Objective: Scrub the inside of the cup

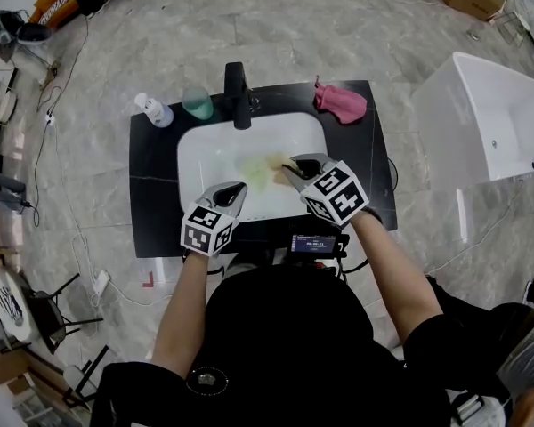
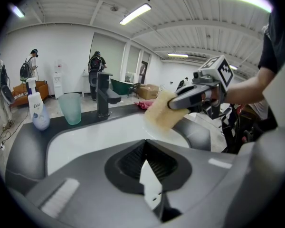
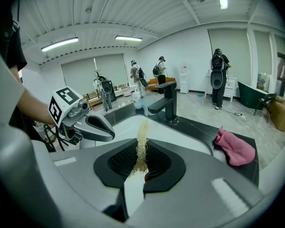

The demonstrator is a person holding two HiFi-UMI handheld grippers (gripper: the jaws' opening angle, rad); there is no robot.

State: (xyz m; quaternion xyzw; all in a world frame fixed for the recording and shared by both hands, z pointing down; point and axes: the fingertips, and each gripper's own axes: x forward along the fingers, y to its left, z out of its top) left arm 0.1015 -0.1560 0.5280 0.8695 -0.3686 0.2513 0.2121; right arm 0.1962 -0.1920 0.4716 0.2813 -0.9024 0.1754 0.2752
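A pale green translucent cup (image 1: 197, 103) (image 2: 70, 108) stands empty on the black counter, left of the faucet and away from both grippers. My right gripper (image 1: 291, 169) (image 3: 142, 148) is shut on a yellow scrubbing sponge (image 1: 265, 169) (image 2: 160, 112) (image 3: 141, 146) and holds it over the white basin (image 1: 215, 154). My left gripper (image 1: 235, 190) (image 2: 144, 148) hovers over the basin's near left part. Its jaws are shut and hold nothing. In the right gripper view the left gripper (image 3: 92, 126) shows at the left.
A black faucet (image 1: 238, 94) (image 2: 103, 95) (image 3: 165, 101) rises at the basin's far rim. A white soap bottle (image 1: 153, 110) (image 2: 38, 111) stands left of the cup. A pink cloth (image 1: 341, 102) (image 3: 234, 147) lies on the counter's far right. People stand in the room's background.
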